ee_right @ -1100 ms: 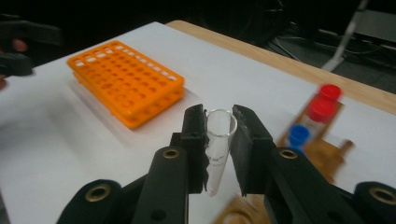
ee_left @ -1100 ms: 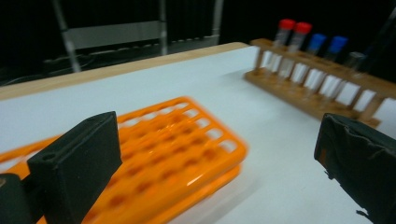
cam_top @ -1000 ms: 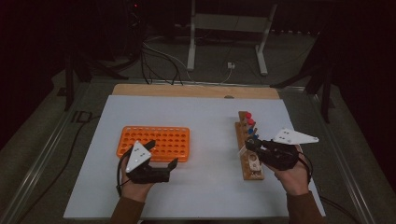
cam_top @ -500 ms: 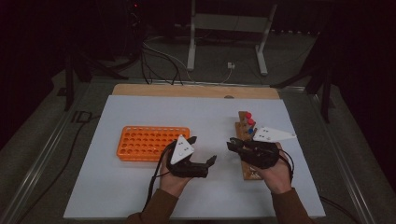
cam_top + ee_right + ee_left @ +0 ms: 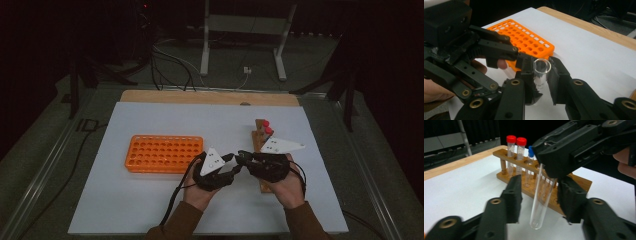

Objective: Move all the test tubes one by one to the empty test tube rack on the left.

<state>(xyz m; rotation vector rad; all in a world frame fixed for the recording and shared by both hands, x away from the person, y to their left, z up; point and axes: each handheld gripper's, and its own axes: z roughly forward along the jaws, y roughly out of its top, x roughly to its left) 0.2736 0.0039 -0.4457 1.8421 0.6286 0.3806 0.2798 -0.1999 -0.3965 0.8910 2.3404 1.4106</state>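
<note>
We see the right hand-held gripper [image 5: 243,156] clamped on a clear uncapped test tube [image 5: 541,195], gripping it near the open rim [image 5: 542,65], tube hanging down from its jaws, round bottom clear of the bench [image 5: 150,210]. The left hand-held gripper [image 5: 234,159] sits just opposite, tip to tip with the right one; its jaws have just been closing and now stand either side of the tube's lower part. In the left gripper view a gap still shows between each pad and the glass, so not clamped. Beyond the tube, behind the right hand-held gripper, stands the wooden tube rack [image 5: 516,173] with two red-capped tubes [image 5: 511,150] and one blue-capped tube [image 5: 531,152]. The orange tube rack [image 5: 165,153] lies just beside the left hand-held gripper, on its outer side, empty holes up.
</note>
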